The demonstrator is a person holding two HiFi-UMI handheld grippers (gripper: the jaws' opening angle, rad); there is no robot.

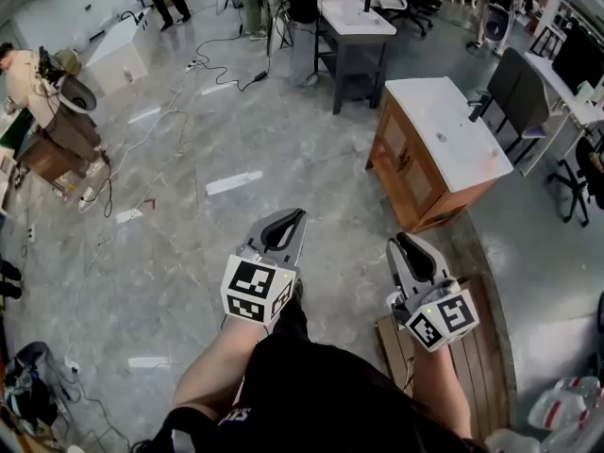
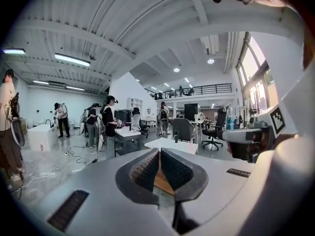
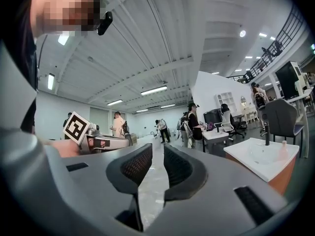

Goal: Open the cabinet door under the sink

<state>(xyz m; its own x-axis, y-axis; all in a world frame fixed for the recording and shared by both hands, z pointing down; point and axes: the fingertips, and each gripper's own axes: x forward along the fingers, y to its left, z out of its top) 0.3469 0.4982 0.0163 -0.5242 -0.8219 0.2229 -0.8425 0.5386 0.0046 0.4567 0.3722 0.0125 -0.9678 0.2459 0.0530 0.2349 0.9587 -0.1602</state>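
While the left hand-held gripper (image 1: 283, 225) is hanging clenched and the right hand-held gripper (image 1: 411, 248) parted, both empty, the cabinet door (image 1: 396, 147) is looking stiff, light, best taken by its edge.

Open floor (image 1: 311, 182) up to sink cabinet (image 1: 413, 173), cables (image 1: 223, 41) farther left, chair (image 1: 525, 92) behind

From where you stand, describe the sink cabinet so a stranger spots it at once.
On the grey marbled floor, look right of centre. The sink cabinet stands there; unlike the grey sink table behind it, it has brown wooden doors under a white top.
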